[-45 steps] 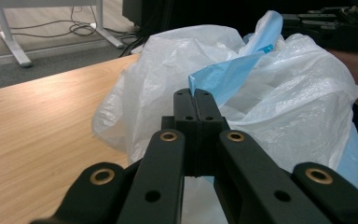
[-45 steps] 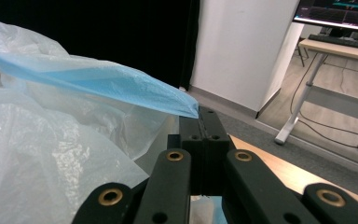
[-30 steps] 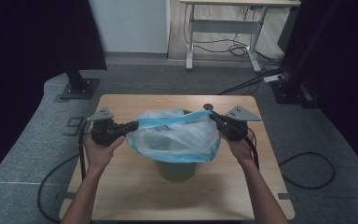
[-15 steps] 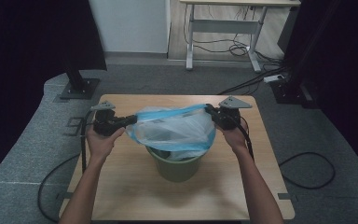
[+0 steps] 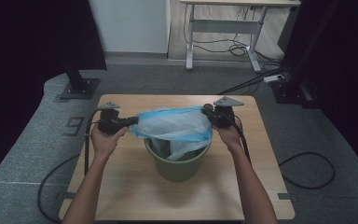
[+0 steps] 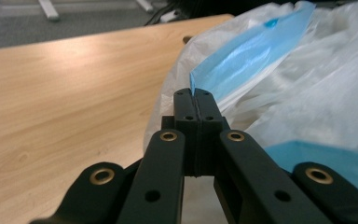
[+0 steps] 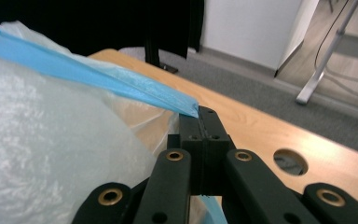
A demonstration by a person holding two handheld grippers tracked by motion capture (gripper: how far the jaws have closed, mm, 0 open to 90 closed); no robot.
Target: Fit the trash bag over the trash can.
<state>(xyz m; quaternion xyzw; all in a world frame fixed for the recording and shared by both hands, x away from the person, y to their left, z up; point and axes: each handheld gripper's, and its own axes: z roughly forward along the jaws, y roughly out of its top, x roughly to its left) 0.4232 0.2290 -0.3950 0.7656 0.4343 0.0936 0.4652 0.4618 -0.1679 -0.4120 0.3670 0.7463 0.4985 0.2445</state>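
One light wooden worktop point(image 5: 121, 196) stands on grey carpet point(image 5: 37, 149), with a round hole in its far edge area visible in my right gripper view. Beyond it I note a white wall panel point(image 5: 130, 25), a metal-legged desk point(image 5: 223, 32) with loose cables point(image 5: 235, 46) on the floor under it, and dark curtains point(image 5: 28, 42) on both sides. A black cable point(image 5: 307, 170) loops on the carpet to the right of the worktop.

A green bucket point(image 5: 177, 165) sits on the worktop near its middle, between my forearms. A translucent white bin bag point(image 5: 170, 126) with a blue hem is stretched out above the bucket's mouth, part of it hanging down inside the bucket.

My left gripper point(image 5: 127, 122) is at the bag's left end, jaws clenched on the blue hem; in the left gripper view point(image 6: 193, 93) the hem leaves the pinched tips up and to the right. My right gripper point(image 5: 208, 112) is at the bag's right end, likewise clamped on the hem; in the right gripper view point(image 7: 199, 112) the blue band runs from the tips up and to the left. The hem is taut between the two grippers, both held level above the worktop, one either side of the bucket.
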